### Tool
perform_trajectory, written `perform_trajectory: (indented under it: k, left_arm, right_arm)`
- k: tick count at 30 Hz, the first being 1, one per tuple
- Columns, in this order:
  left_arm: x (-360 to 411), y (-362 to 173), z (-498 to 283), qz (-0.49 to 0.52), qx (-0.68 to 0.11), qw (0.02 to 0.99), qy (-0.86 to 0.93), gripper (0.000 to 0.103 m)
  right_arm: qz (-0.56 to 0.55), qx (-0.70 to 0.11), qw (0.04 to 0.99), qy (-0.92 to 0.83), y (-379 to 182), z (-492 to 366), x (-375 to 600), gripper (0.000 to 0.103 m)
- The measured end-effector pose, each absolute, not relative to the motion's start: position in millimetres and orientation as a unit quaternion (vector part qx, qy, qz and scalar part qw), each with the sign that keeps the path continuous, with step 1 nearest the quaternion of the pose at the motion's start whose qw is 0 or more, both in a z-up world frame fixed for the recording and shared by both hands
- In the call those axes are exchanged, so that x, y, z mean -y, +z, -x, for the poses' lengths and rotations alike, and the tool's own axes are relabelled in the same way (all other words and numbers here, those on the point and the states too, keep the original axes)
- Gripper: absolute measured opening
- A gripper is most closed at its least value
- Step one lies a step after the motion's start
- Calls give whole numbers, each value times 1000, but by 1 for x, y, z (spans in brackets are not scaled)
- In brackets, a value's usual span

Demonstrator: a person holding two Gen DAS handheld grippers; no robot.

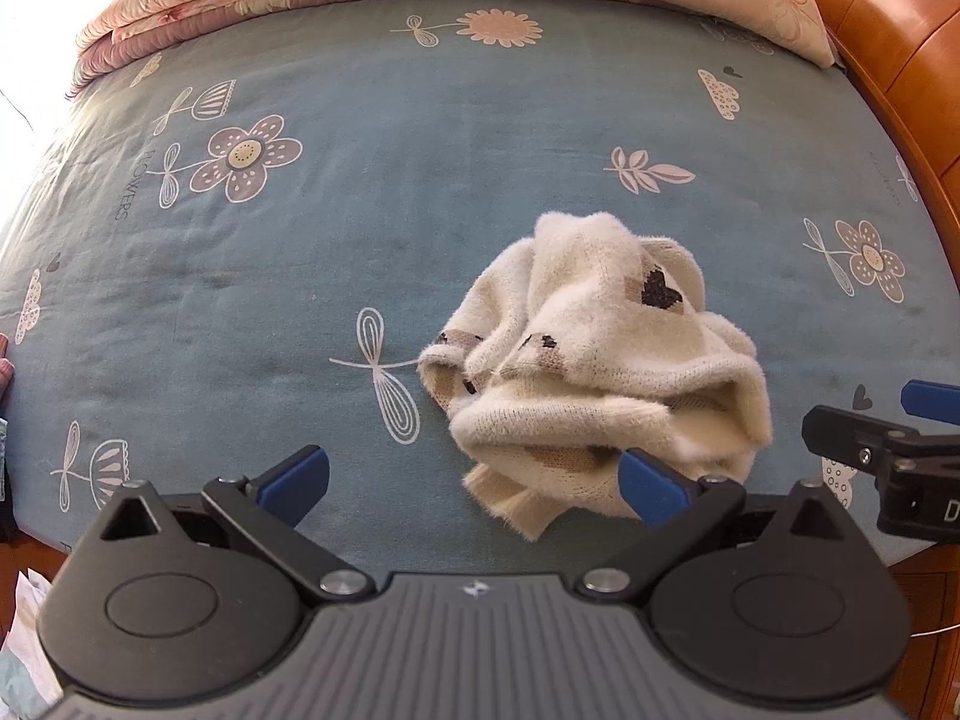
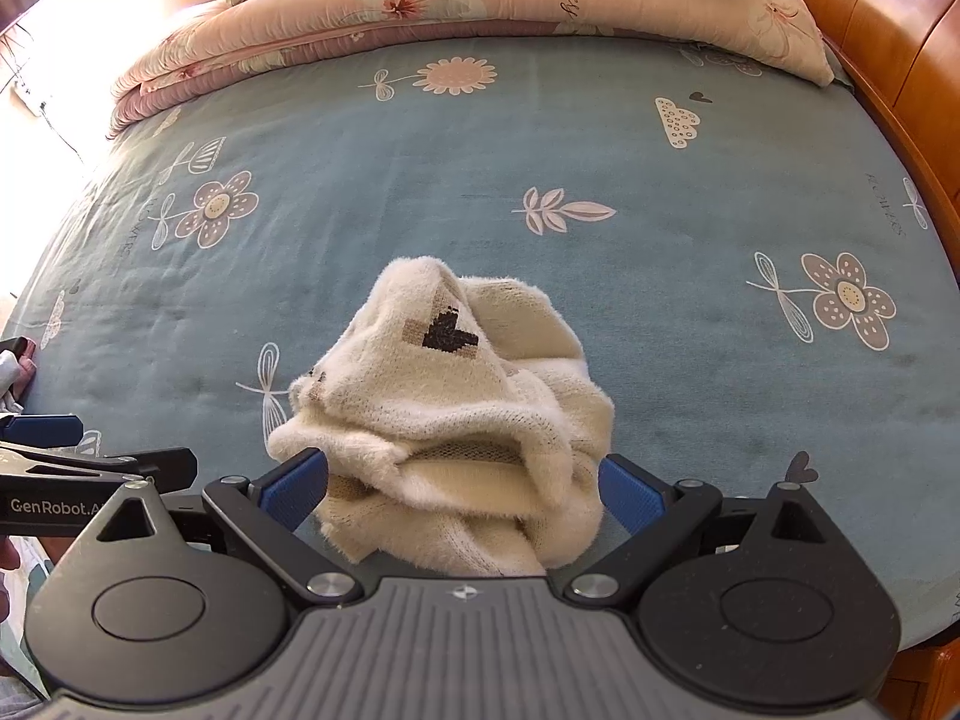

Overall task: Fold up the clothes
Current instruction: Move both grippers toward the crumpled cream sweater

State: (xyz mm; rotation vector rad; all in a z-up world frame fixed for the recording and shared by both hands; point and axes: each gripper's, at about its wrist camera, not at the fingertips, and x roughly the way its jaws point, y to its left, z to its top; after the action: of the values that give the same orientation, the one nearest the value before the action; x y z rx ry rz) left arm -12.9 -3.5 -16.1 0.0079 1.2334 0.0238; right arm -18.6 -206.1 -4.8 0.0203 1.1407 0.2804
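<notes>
We log: left tool [image 1: 474, 483] wide open, empty; right tool [image 2: 465, 489] wide open w/ crumpled cream sweater [image 2: 444, 414] between fingers, on bed [image 2: 660, 300].

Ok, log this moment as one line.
garment: cream sweater crumpled on bed | left claw: open | right claw: open, straddling sweater | folded: no

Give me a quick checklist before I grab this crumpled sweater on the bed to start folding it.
1. Left gripper open: ok, jaws spread wide.
2. Right gripper open: ok, jaws spread on either side of the sweater's near edge.
3. Sweater flat: not ok, bunched in a heap.
4. Hem or sleeve found: cannot tell, folds hide them.
5. Room on the sheet to spread out: ok, bare around the heap.
6. Left gripper lined up: not ok, the sweater lies toward its right finger.
</notes>
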Motion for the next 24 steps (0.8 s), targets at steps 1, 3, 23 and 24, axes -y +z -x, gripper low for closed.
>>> perform_trajectory:
  k: [1, 3, 23, 24]
  left_arm:
    - [3, -16, 13, -3, -577, 817, 7, 101]
    - [1, -16, 13, -2, -573, 819, -2, 101]
    - [-8, -15, 17, -38, -535, 841, -65, 100]
    - [-9, -15, 18, -38, -532, 843, -67, 100]
  right_arm:
    - [-9, -537, 833, 133, -3, 19, 205, 99]
    - [-4, -534, 835, 134, 0, 21, 203, 99]
    - [18, -549, 827, 115, -2, 31, 190, 93]
    - [20, -550, 827, 116, -2, 30, 189, 93]
